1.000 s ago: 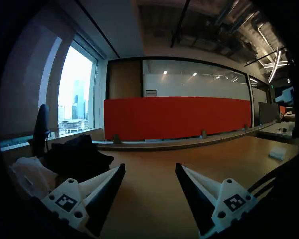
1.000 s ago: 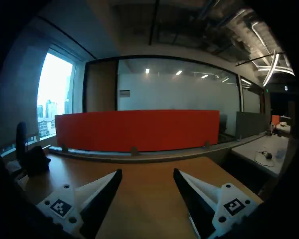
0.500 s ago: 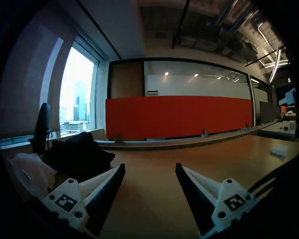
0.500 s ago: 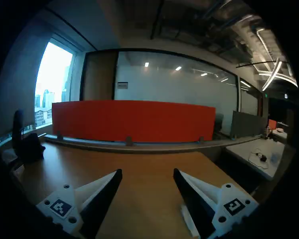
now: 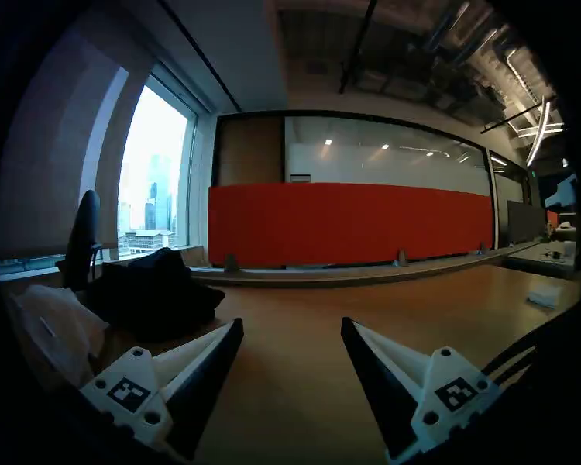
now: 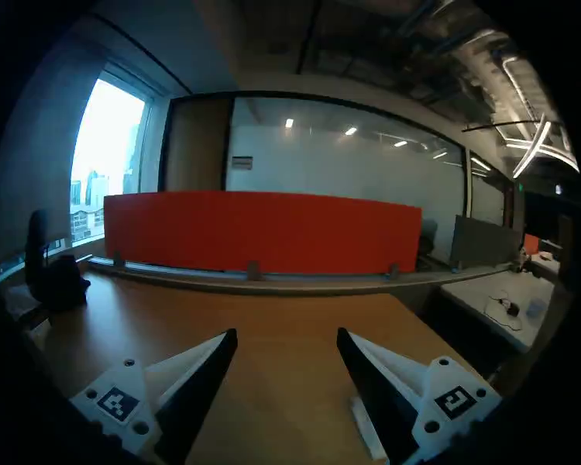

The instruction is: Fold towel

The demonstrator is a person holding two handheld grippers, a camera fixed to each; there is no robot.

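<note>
In the left gripper view my left gripper [image 5: 292,329] is open above a brown wooden table [image 5: 306,364], with nothing between its fingers. A dark heap of cloth [image 5: 155,294] lies on the table to the left, beyond the left finger, and a pale crumpled thing [image 5: 54,329] sits beside it at the far left. In the right gripper view my right gripper [image 6: 287,337] is open too, low over the same wooden table [image 6: 283,341]. The dark heap [image 6: 58,283] appears far off at the left there. A small white piece [image 6: 364,426] lies by the right finger.
A red divider panel [image 5: 345,225] runs along the table's far edge, with a glass wall behind it. A bright window [image 5: 151,186] is at the left. A black chair back [image 5: 81,240] stands by the window. A small white object [image 5: 544,294] lies at the table's right; another desk [image 6: 507,298] stands farther right.
Both views have drifted only slightly; the left gripper view has dipped a little and the right gripper view has tilted down toward the table. Both grippers stay open.
</note>
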